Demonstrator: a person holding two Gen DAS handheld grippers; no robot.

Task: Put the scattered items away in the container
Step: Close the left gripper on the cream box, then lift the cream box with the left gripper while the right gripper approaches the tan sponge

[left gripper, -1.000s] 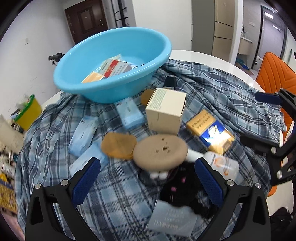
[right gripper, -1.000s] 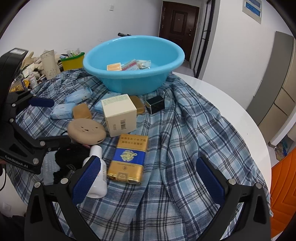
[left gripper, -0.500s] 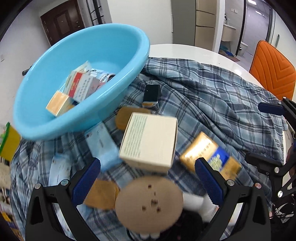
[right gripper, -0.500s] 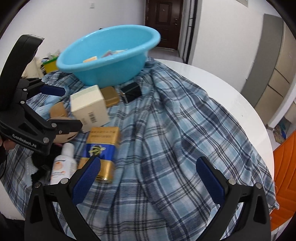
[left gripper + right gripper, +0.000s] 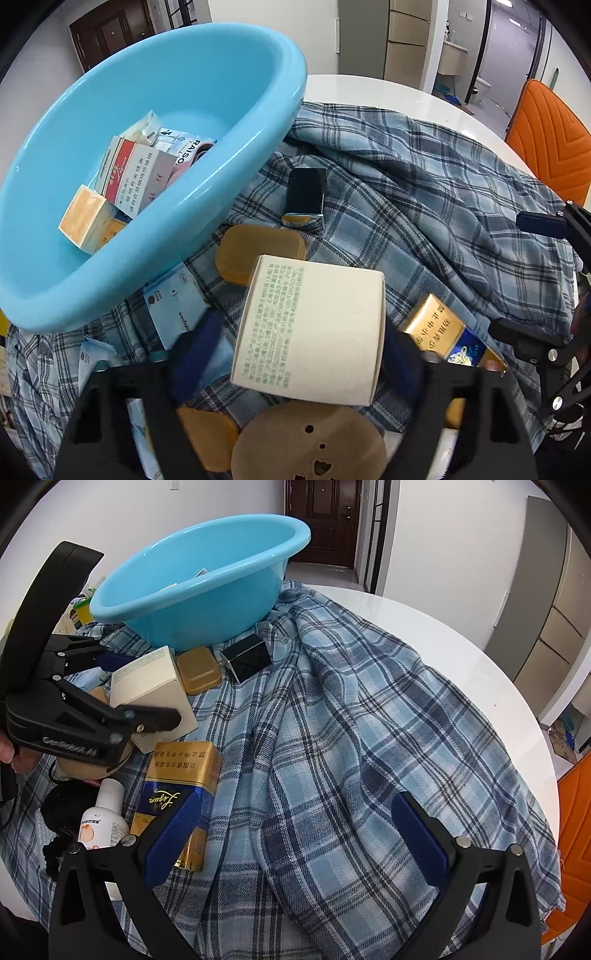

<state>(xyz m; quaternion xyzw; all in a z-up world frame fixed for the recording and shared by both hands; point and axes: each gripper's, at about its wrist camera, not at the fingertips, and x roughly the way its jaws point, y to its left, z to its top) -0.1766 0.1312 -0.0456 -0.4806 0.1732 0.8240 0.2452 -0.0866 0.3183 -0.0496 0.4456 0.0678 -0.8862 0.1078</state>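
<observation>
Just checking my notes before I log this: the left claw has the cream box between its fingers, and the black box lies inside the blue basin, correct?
Not quite. The black box lies outside the blue basin, on the plaid cloth, as the left wrist view shows. The left claw does have the cream box between its fingers.

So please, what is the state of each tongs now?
Left tongs: have just been closing around the cream box; grip cannot be told.
Right tongs: open, holding nothing.
</observation>
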